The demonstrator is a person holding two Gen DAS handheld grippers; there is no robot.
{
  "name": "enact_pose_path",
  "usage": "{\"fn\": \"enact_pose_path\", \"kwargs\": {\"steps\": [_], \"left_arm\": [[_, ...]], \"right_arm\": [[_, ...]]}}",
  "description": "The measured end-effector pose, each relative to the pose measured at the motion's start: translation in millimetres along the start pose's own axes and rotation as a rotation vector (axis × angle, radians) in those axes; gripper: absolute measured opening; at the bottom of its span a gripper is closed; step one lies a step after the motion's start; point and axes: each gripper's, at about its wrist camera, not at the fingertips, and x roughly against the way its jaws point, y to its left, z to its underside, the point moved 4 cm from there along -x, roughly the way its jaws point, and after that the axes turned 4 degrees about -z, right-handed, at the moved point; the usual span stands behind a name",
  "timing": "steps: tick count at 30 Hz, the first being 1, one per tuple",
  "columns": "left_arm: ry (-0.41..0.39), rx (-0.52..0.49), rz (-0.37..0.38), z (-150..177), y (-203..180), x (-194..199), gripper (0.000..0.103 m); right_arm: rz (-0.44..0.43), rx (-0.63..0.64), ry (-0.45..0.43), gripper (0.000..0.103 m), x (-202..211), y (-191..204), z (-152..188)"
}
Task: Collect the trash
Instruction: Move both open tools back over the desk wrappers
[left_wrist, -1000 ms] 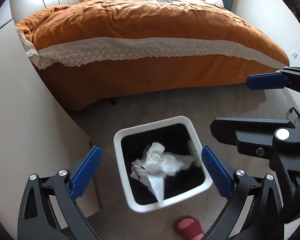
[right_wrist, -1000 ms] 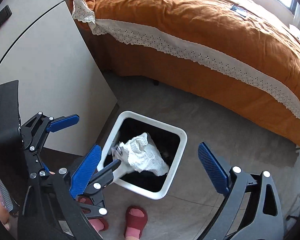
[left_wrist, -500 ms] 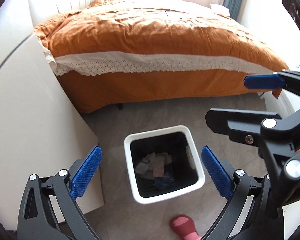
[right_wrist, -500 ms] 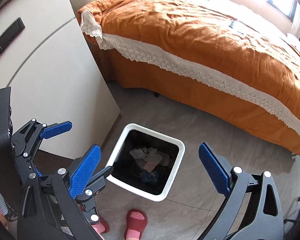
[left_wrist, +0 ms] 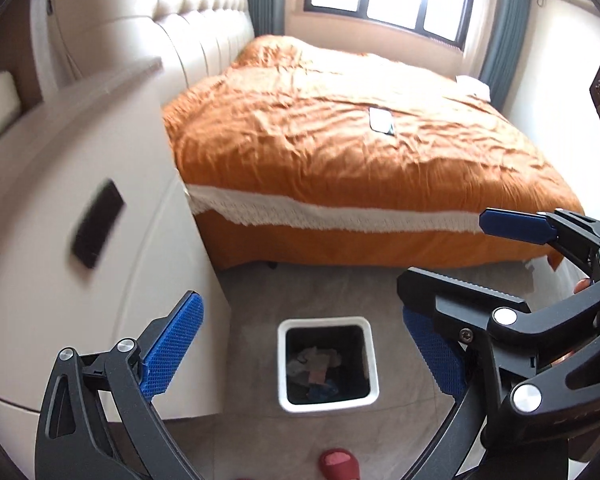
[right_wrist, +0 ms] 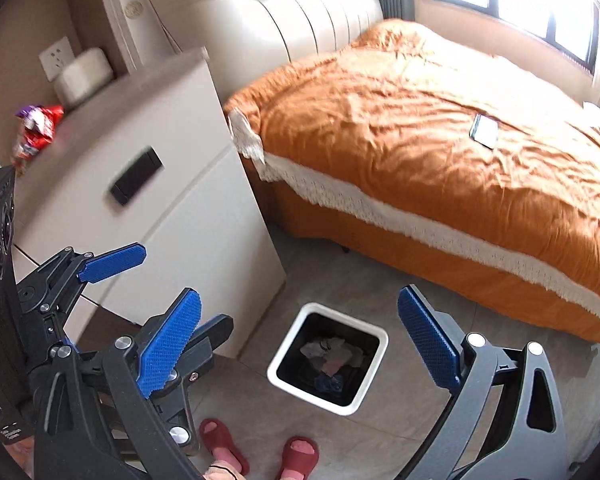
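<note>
A white square bin (left_wrist: 327, 364) (right_wrist: 327, 363) with a dark inside stands on the grey floor by the nightstand; crumpled tissues and scraps lie at its bottom. My left gripper (left_wrist: 300, 350) hangs high above it, open and empty. My right gripper (right_wrist: 300, 346) is also open and empty, high over the bin. In the left wrist view the right gripper (left_wrist: 460, 252) shows at the right edge, open. In the right wrist view the left gripper (right_wrist: 160, 292) shows at the left. A red and purple snack wrapper (right_wrist: 36, 132) lies on the nightstand top.
The white nightstand (right_wrist: 172, 208) with a dark handle stands left of the bin. The bed with an orange cover (left_wrist: 360, 152) fills the back, a phone (right_wrist: 485, 131) on it. A white box (right_wrist: 84, 76) sits by a wall socket. Red slippers (right_wrist: 260, 452) are below.
The white tissue has dropped from the air into the bin. Both grippers have risen and tilted up, so the bin looks smaller and the nightstand top, headboard and window have come into view.
</note>
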Motion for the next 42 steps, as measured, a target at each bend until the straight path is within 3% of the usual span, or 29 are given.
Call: {"fn": "enact_pose_path", "kwargs": {"steps": [11, 19, 24, 32, 42], "left_arm": [[-0.089, 0.115, -0.201, -48, 34, 112, 0.098], [-0.178, 0.187, -0.385, -59, 85, 190, 0.098], [-0.215, 0.236, -0.462, -58, 126, 224, 0.098], [-0.239, 0.293, -0.546, -55, 203, 247, 0.098], [-0.193, 0.312, -0.583, -44, 291, 226, 0.098]], "right_arm": [[-0.119, 0.055, -0.141, 0.098, 77, 40, -64], [-0.258, 0.205, -0.21, 0.098, 101, 110, -107], [-0.32, 0.283, -0.24, 0.098, 104, 159, -128], [-0.369, 0.361, -0.223, 0.098, 80, 234, -147], [-0.393, 0.381, -0.161, 0.098, 21, 306, -163]]}}
